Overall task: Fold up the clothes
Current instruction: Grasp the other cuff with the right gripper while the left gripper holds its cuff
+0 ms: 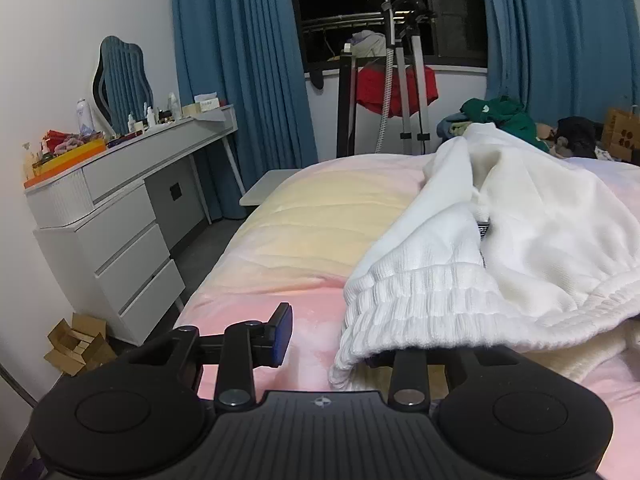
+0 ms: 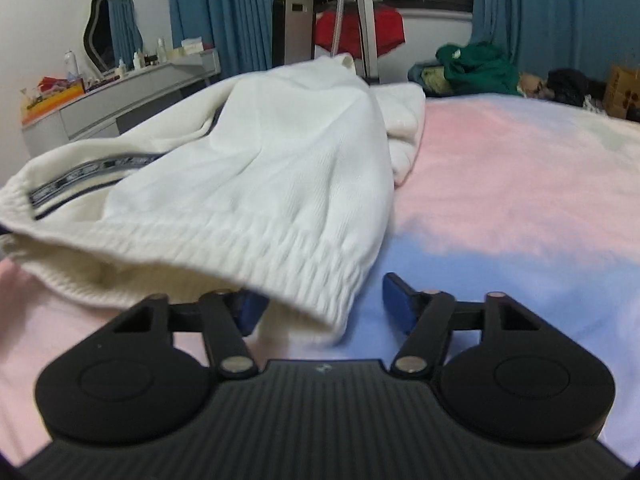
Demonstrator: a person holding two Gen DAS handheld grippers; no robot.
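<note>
A white knit garment [image 1: 520, 248] with a ribbed elastic waistband [image 1: 412, 300] lies bunched on the pink bed cover [image 1: 280, 280]. My left gripper [image 1: 332, 340] is open at the waistband's left corner. Its left pad [image 1: 282, 330] is bare over the cover, and its right finger is hidden under the fabric. In the right wrist view the same garment [image 2: 280, 152] shows a dark striped inner band [image 2: 92, 172]. My right gripper [image 2: 320, 304] is open. The waistband's right corner [image 2: 320, 280] hangs between its fingers, the left pad [image 2: 250, 312] partly under the cloth and the right pad [image 2: 396, 300] bare.
A grey dresser [image 1: 120, 240] with bottles and a mirror stands left of the bed, with cardboard boxes [image 1: 76, 344] on the floor beside it. A garment steamer stand [image 1: 404, 80] and blue curtains [image 1: 240, 60] stand behind. A pile of green and dark clothes [image 2: 480, 68] lies at the bed's far end.
</note>
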